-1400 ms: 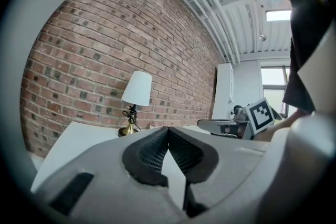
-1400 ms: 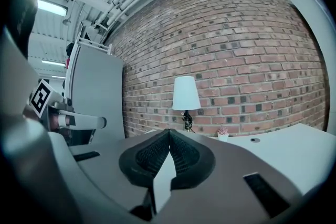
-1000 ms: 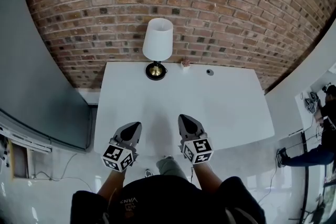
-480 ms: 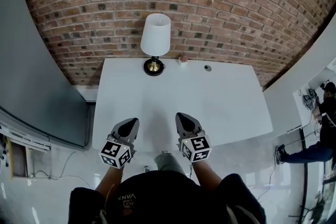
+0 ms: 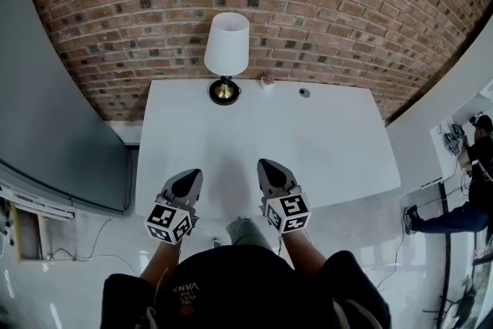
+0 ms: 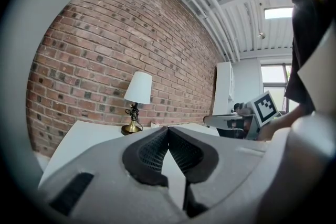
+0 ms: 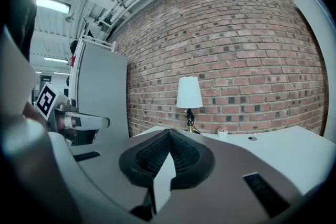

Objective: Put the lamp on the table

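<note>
A lamp [image 5: 226, 54] with a white shade and a brass base stands upright on the white table [image 5: 323, 142], at its far edge against the brick wall. It also shows in the left gripper view as the lamp [image 6: 137, 98] and in the right gripper view as the lamp [image 7: 189, 98]. My left gripper [image 5: 189, 179] and right gripper [image 5: 271, 170] hover side by side over the table's near edge, well short of the lamp. Both are shut with nothing between the pads. Each gripper sees the other: the right gripper [image 6: 233, 120] and the left gripper [image 7: 86, 122].
A tiny potted plant [image 5: 267, 79] and a small round grommet [image 5: 304, 92] sit near the table's far edge, right of the lamp. A grey panel [image 5: 54, 112] stands at the left. A person [image 5: 466, 189] is at the far right on the glossy floor.
The view has shifted slightly, so the lamp and table sit a little higher in the head view. Both grippers hold about the same place and stay shut.
</note>
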`<act>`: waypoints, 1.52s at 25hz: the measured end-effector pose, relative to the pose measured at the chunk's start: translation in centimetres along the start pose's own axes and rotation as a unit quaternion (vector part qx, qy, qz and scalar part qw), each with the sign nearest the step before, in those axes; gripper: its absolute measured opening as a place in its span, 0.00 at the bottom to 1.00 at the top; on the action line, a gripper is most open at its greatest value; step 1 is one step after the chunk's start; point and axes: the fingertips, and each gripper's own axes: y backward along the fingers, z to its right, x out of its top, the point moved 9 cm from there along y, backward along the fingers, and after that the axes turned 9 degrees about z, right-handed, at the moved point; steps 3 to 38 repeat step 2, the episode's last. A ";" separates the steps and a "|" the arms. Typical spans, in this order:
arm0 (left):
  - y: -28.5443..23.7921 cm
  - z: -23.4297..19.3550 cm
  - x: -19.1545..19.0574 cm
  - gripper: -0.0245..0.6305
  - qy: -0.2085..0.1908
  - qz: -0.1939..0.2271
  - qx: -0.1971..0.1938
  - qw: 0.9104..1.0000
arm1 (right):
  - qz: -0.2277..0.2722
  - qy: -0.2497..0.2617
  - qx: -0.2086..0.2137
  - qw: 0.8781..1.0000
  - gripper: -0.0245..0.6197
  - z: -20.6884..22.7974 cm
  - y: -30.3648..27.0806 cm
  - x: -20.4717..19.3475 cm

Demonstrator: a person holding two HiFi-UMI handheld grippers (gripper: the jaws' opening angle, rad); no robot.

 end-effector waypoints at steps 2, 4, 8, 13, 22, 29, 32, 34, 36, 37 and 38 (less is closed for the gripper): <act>-0.2 -0.1 0.0 0.05 0.001 0.002 -0.001 1.000 | 0.001 0.002 0.000 1.000 0.04 0.2 -0.3 0.1; -0.2 -0.1 0.0 0.05 0.001 0.002 -0.001 1.000 | 0.001 0.002 0.000 1.000 0.04 0.2 -0.3 0.1; -0.2 -0.1 0.0 0.05 0.001 0.002 -0.001 1.000 | 0.001 0.002 0.000 1.000 0.04 0.2 -0.3 0.1; -0.2 -0.1 0.0 0.05 0.001 0.002 -0.001 1.000 | 0.001 0.002 0.000 1.000 0.04 0.2 -0.3 0.1; -0.2 -0.1 0.0 0.05 0.001 0.002 -0.001 1.000 | 0.001 0.002 0.000 1.000 0.04 0.2 -0.3 0.1; -0.2 -0.1 0.0 0.05 0.001 0.002 -0.001 1.000 | 0.001 0.002 0.000 1.000 0.04 0.2 -0.3 0.1; -0.2 -0.1 0.0 0.05 0.001 0.002 -0.001 1.000 | 0.001 0.002 0.000 1.000 0.04 0.2 -0.3 0.1; -0.2 -0.1 0.0 0.05 0.001 0.002 -0.001 1.000 | 0.001 0.002 0.000 1.000 0.04 0.2 -0.3 0.1; -0.2 -0.1 0.0 0.05 0.001 0.002 -0.001 1.000 | 0.001 0.002 0.000 1.000 0.04 0.2 -0.3 0.1; -0.2 -0.1 0.0 0.05 0.001 0.002 -0.001 1.000 | 0.001 0.002 0.000 1.000 0.04 0.2 -0.3 0.1; -0.2 -0.1 0.0 0.05 0.001 0.002 -0.001 1.000 | 0.001 0.002 0.000 1.000 0.04 0.2 -0.3 0.1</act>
